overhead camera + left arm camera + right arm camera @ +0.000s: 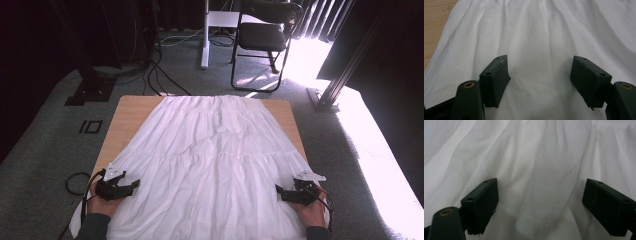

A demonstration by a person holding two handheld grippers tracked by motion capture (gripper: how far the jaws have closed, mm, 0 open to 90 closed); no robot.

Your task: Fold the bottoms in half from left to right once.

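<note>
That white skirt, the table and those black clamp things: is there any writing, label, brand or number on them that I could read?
None: no readable text anywhere.
White skirt: plain cloth, no label or print showing.
Wooden table: bare wood, no marks.
Left hand-held gripper and right hand-held gripper: plain black jaws with screw holes, no lettering.
Black square outline on the carpet: a shape, not a word.

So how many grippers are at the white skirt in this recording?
2. The left gripper sits at the near left edge of the white skirt, jaws open. The right gripper sits at the near right edge, jaws open. Neither holds cloth.
</note>
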